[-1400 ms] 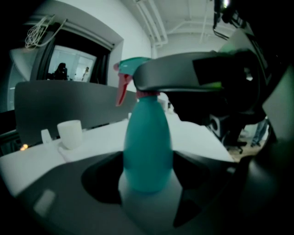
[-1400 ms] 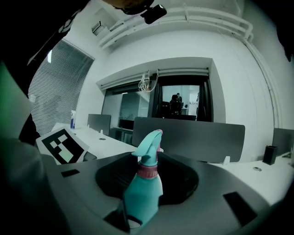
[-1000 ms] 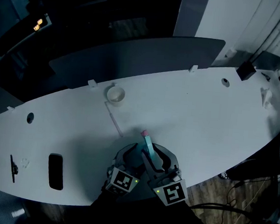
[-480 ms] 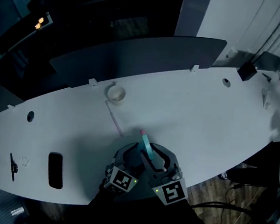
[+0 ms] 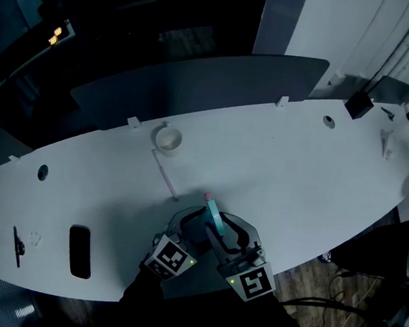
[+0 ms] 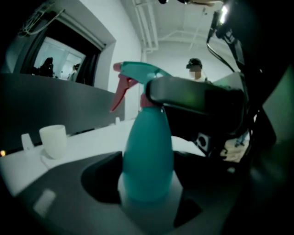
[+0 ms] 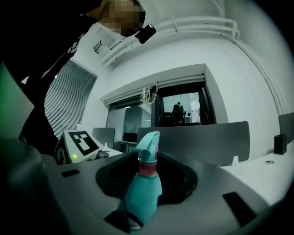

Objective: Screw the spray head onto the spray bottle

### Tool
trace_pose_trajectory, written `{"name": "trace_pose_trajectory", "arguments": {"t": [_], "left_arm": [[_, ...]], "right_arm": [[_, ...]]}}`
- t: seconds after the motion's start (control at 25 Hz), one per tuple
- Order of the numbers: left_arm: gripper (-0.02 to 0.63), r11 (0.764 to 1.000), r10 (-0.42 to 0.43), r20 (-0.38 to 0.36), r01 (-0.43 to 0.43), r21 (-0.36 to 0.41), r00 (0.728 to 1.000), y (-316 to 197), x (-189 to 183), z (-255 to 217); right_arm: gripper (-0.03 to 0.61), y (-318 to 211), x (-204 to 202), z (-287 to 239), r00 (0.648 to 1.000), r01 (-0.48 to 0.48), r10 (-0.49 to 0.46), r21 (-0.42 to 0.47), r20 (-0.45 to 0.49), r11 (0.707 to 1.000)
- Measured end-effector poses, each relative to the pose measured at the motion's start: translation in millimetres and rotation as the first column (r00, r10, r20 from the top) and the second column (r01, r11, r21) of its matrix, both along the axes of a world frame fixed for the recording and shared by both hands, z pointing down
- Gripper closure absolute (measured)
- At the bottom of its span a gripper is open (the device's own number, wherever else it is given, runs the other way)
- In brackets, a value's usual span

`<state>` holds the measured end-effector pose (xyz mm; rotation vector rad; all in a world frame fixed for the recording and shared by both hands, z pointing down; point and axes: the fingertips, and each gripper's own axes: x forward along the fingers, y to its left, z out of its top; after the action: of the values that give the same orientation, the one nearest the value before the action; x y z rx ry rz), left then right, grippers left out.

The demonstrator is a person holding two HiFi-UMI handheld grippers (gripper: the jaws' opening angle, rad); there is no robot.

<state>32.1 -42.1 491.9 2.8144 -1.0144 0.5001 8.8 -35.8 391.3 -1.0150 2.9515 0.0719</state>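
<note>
Two-handed grab, right at the near edge of the tabletop. The left gripper has its fingers clamped low on the body of the teal spray bottle. The right gripper has its fingers pinched on the spray head, around the pink collar. Wide bare tabletop runs off to the right, and a cup stands well apart near the far edge.

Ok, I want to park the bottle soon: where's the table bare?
Bare: the wide stretch of table between the spray bottle and the right-hand grommet hole. Crowded: the left end, with the black slab and pen; the cup and thin stick lie ahead-left.
</note>
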Motion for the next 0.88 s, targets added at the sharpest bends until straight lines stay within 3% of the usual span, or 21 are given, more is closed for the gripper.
{"name": "trace_pose_trajectory", "arguments": {"t": [0.12, 0.2, 0.24, 0.28, 0.36, 0.44, 0.48, 0.56, 0.64, 0.76, 0.8, 0.88], "left_arm": [[0.264, 0.982, -0.188, 0.009, 0.188, 0.005, 0.982, -2, -3, -2], [0.264, 0.94, -0.342, 0.004, 0.342, 0.01, 0.94, -2, -6, -2], [0.264, 0.92, -0.392, -0.013, 0.392, 0.014, 0.92, -2, -7, -2], [0.262, 0.915, -0.403, -0.038, 0.404, 0.021, 0.914, -2, -7, -2], [0.258, 0.948, -0.312, -0.085, 0.315, 0.032, 0.946, 1, -8, -4], [0.232, 0.991, -0.13, -0.09, 0.132, 0.019, 0.987, 4, -10, -5], [0.232, 1.0, -0.023, -0.07, 0.024, 0.008, 0.997, 6, -8, -5], [0.279, 0.988, 0.152, -0.013, -0.153, -0.011, 0.988, 9, -1, -1], [0.282, 0.982, 0.187, 0.011, -0.187, -0.005, 0.982, 8, 1, -1], [0.285, 0.999, 0.004, -0.009, -0.003, 0.051, 1.0, 5, -2, -7], [0.285, 0.994, -0.085, -0.024, 0.087, 0.069, 0.996, 5, -3, -8], [0.285, 0.961, -0.257, -0.046, 0.26, 0.088, 0.965, 6, -5, -9]], "right_arm": [[0.445, 0, 0, -1, 0.999, -0.048, 0.048, 0.014, -0.009, 0.999], [0.445, 2, 0, 1, 0.997, -0.068, 0.069, 0.01, -0.02, 0.998], [0.445, 2, 0, 2, 0.997, -0.068, 0.068, -0.001, -0.019, 0.998], [0.445, 2, 0, 3, 0.998, -0.061, 0.061, -0.011, -0.016, 0.998], [0.445, 3, 1, 5, 1.0, -0.024, 0.024, -0.03, -0.007, 0.999], [0.445, 4, 0, 5, 0.999, 0.035, -0.035, -0.044, -0.008, 0.998], [0.445, 5, 0, 6, 0.998, 0.062, -0.063, -0.046, -0.013, 0.997], [0.445, 4, 1, 6, 0.995, 0.095, -0.096, -0.041, -0.023, 0.995], [0.445, 3, 2, 4, 0.996, 0.087, -0.088, -0.026, -0.015, 0.996], [0.445, 1, 3, 0, 1.0, 0.015, -0.015, 0.003, -0.005, 1.0], [0.445, 1, 4, 0, 1.0, -0.013, 0.013, 0.008, -0.003, 1.0], [0.445, 2, 4, 1, 0.999, -0.047, 0.047, -0.003, 0.006, 0.999]]}}
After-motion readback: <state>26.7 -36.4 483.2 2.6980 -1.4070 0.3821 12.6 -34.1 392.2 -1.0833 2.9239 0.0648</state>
